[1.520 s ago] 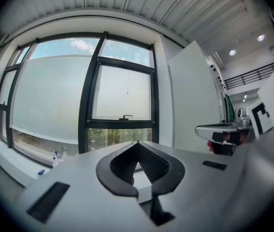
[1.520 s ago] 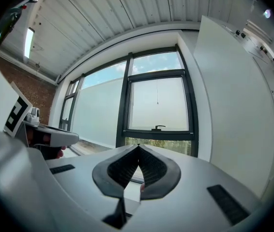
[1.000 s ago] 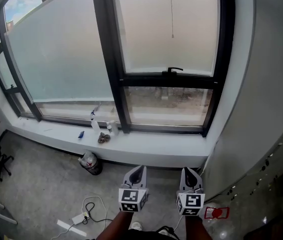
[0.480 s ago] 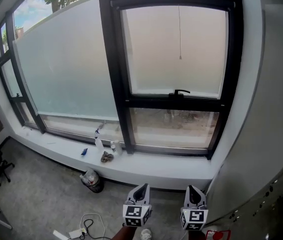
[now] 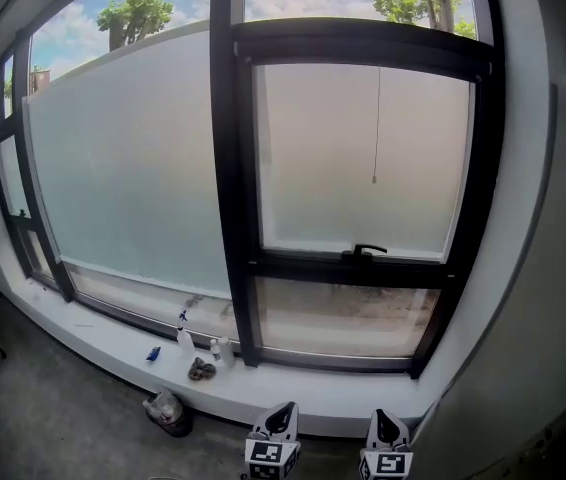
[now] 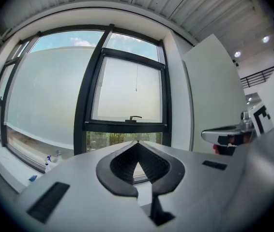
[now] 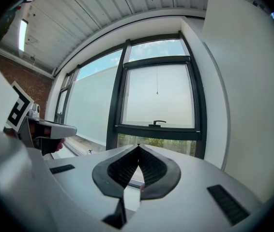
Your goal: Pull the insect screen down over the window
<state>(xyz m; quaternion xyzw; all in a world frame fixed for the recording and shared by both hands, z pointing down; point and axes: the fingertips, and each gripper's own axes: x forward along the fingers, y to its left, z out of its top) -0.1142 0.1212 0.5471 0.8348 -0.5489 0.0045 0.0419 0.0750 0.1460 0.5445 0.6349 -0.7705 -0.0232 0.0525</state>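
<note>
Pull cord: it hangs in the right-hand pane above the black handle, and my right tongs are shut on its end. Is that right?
Not quite. The right tongs are shut, but on nothing: the right gripper view shows the pull cord hanging free, well ahead of them. The cord does hang in the right-hand pane above the black handle.

two tongs: left tongs [image 5: 283, 413], right tongs [image 5: 384, 418]; one pull cord [image 5: 375, 128]; one window handle [image 5: 363, 251]; two bottles [image 5: 184, 338] [image 5: 215, 349]
</note>
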